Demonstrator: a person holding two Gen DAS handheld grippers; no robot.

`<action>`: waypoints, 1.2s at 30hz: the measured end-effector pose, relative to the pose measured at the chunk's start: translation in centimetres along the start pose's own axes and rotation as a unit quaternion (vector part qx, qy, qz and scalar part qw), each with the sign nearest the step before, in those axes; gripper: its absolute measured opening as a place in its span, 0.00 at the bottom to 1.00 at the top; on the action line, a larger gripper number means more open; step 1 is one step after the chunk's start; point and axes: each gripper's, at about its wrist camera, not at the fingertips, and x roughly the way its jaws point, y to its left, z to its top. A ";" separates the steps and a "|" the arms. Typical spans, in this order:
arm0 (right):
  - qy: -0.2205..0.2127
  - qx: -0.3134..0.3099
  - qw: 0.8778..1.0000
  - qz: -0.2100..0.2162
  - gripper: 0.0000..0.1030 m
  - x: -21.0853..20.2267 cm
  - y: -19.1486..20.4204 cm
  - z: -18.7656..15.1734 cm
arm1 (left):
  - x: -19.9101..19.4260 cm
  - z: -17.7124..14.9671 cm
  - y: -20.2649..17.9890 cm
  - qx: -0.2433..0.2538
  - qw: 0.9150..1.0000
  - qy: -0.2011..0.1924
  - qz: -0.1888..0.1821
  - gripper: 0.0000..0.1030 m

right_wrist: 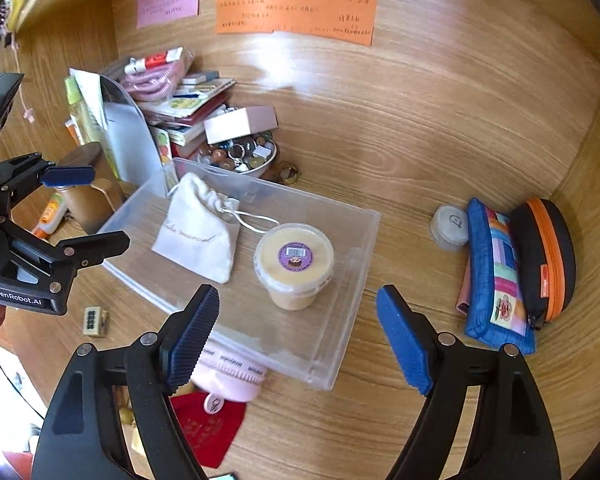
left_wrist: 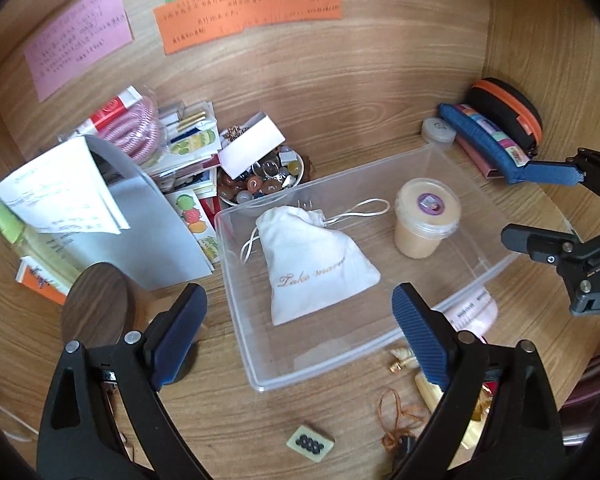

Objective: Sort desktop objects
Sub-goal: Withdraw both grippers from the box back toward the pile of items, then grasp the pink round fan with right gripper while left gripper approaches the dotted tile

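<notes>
A clear plastic bin (left_wrist: 236,280) (right_wrist: 352,300) sits on the wooden desk. In it lie a white drawstring pouch (left_wrist: 312,256) (right_wrist: 200,232) and a lidded tub of tan paste (left_wrist: 426,220) (right_wrist: 294,264). My left gripper (left_wrist: 300,336) is open and empty, held above the bin's near edge. My right gripper (right_wrist: 298,336) is open and empty, above the bin's near right corner; it also shows in the left wrist view (left_wrist: 552,208). A mahjong tile (left_wrist: 311,442) (right_wrist: 94,322) lies in front of the bin.
A blue pencil case (right_wrist: 496,276), an orange-zip black case (right_wrist: 544,256) and a small round jar (right_wrist: 450,226) lie right. A bead bowl (right_wrist: 240,156), stacked cards, papers and a pink coiled cable (left_wrist: 138,128) crowd the left. A pink tube (right_wrist: 228,376) and red pouch (right_wrist: 204,428) lie nearer.
</notes>
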 end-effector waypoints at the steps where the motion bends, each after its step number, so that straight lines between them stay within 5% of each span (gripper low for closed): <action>1: -0.003 0.002 1.000 0.001 0.78 -0.3 0.1 -0.2 | -0.3 -0.2 0.0 -0.001 1.000 -0.003 0.000 0.92; 15: -0.022 0.023 0.999 0.026 0.80 -2.4 1.6 -4.1 | -2.6 -4.7 0.1 -0.034 0.999 -0.014 -0.017 0.95; 36: 0.040 0.065 0.994 0.073 0.80 2.6 2.8 -8.3 | 2.6 -12.6 1.6 -0.051 0.996 0.062 -0.034 0.95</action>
